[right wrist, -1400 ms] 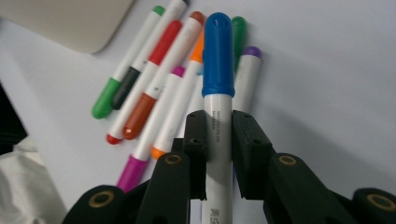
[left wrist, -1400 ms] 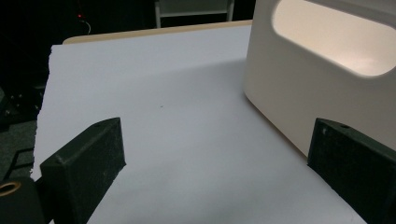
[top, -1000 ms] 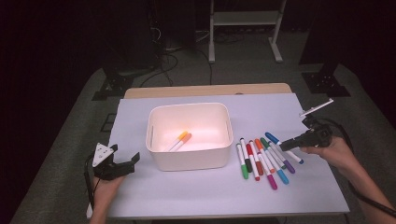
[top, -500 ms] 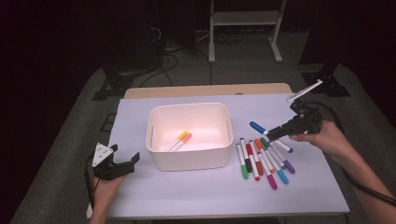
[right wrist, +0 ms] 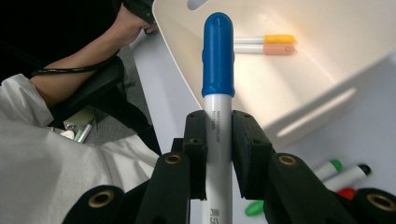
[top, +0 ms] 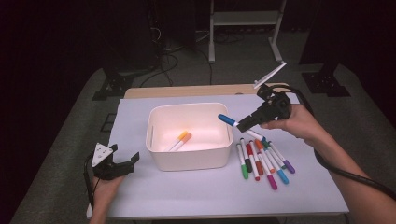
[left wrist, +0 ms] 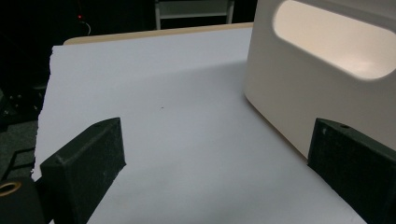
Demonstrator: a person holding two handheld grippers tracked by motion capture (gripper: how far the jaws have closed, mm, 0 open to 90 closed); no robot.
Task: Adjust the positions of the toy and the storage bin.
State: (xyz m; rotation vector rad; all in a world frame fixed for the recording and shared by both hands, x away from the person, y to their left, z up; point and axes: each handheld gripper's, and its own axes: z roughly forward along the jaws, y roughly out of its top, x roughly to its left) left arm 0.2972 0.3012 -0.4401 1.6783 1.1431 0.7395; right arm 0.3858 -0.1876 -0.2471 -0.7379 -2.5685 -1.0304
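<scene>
Clamped on a blue-capped marker [right wrist: 217,88], the right gripper [right wrist: 218,154] pinches the white barrel between its two black pads, the cap pointing ahead toward the white bin [right wrist: 327,70]. From the high view that same right gripper [top: 254,120] hangs above the desk [top: 210,196], just off the bin's [top: 189,158] 3 o'clock rim, with the marker [top: 229,120] tilted so its blue tip pokes over the bin's edge.

The left gripper [top: 114,165] rests low at the desk's 8 o'clock corner, released, its jaws spread wide with nothing between them; its own view shows bare desk surface [left wrist: 177,116] between the pads and the bin's side wall [left wrist: 299,93] with a handle cut-out at 2 o'clock.

The right gripper view looks into the bin, where a yellow-capped marker [right wrist: 266,39] and an orange-capped marker [right wrist: 266,49] lie side by side on the floor. The high view adds the row of loose markers [top: 264,161] fanned on the desk at 4 o'clock from the bin, below the right hand [top: 299,125].

That hand comes in from 4 o'clock, forearm stretched diagonally, wrist raised, cable trailing back along the arm. The left hand [top: 105,186] lies flat and low, reaching up from 6 o'clock.
</scene>
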